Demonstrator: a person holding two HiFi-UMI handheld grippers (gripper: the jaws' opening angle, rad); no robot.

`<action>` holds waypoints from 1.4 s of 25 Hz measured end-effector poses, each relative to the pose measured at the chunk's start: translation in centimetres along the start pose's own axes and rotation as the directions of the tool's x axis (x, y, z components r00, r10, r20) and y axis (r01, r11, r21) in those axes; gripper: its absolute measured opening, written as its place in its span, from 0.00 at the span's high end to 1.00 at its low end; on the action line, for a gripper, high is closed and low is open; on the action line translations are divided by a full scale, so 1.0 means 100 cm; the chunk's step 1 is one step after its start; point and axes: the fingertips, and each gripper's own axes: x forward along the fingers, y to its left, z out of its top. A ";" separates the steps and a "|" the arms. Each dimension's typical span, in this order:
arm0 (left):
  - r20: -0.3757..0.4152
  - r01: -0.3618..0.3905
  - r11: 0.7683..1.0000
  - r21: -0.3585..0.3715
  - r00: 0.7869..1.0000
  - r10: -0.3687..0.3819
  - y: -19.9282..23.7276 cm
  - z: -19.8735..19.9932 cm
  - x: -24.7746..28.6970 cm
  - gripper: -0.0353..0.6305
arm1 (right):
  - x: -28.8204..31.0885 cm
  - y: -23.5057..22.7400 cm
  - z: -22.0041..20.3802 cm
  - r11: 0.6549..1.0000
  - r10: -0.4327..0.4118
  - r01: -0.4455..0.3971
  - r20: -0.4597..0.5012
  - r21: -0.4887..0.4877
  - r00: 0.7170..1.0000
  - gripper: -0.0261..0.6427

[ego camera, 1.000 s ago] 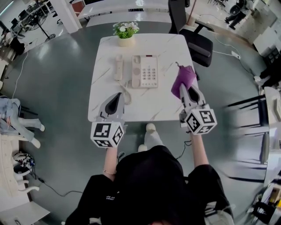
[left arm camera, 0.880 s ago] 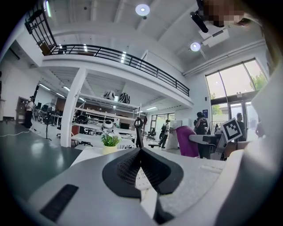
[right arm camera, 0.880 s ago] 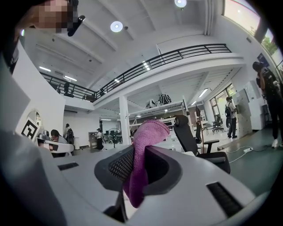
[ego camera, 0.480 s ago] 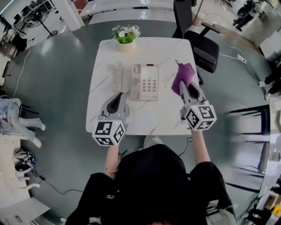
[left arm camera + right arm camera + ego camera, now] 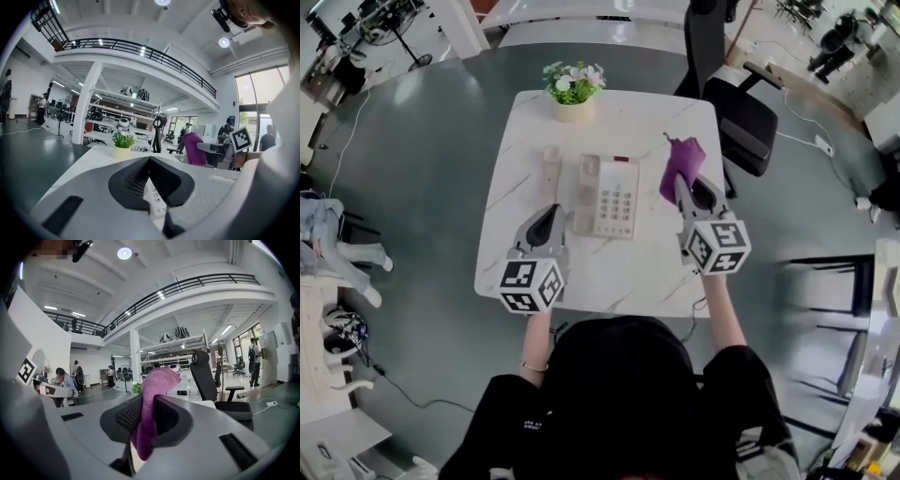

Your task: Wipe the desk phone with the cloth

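Note:
A beige desk phone [image 5: 614, 195] lies in the middle of the white marble table [image 5: 609, 272], with its handset [image 5: 550, 172] resting off the base to its left. To the phone's right, my right gripper [image 5: 682, 180] is shut on a purple cloth [image 5: 679, 161], which drapes between the jaws in the right gripper view [image 5: 157, 380]. My left gripper [image 5: 551, 214] hovers at the phone's near left corner, shut and holding nothing. Phone keys [image 5: 152, 194] show below its jaws, and the cloth [image 5: 193, 149] appears off to the right.
A potted plant [image 5: 573, 87] stands at the table's far edge behind the phone. A black office chair [image 5: 741, 117] sits at the table's far right corner. Grey floor surrounds the table.
Both grippers have moved forward over the table relative to the phone. The cloth in the right gripper now sits level with the phone's far half.

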 end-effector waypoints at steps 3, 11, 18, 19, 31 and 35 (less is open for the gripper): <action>-0.027 -0.014 1.000 -0.014 1.000 0.014 0.005 -0.008 0.006 0.95 | 0.015 -0.005 -0.005 1.000 0.007 -0.007 -0.017 -0.007 1.000 0.90; -0.095 -0.020 0.999 -0.045 0.995 0.015 0.018 -0.027 0.028 0.95 | 0.055 -0.006 -0.021 0.998 0.011 -0.015 -0.081 -0.053 0.997 0.91; -0.147 0.014 0.995 -0.095 0.989 -0.028 0.023 -0.046 0.052 0.95 | 0.090 -0.013 -0.030 0.980 -0.040 0.010 -0.146 -0.199 0.989 0.91; -0.152 0.016 0.995 -0.101 0.988 -0.032 0.024 -0.048 0.054 0.95 | 0.094 -0.013 -0.032 0.975 -0.045 0.009 -0.154 -0.224 0.987 0.91; -0.198 0.014 0.991 -0.134 0.979 -0.041 0.035 -0.069 0.069 0.95 | 0.149 -0.009 -0.052 0.873 -0.051 -0.059 -0.211 -0.485 0.976 0.90; -0.212 0.000 0.990 -0.140 0.977 -0.030 0.038 -0.075 0.068 0.95 | 0.161 -0.002 -0.063 0.799 -0.046 -0.107 -0.237 -0.592 0.970 0.91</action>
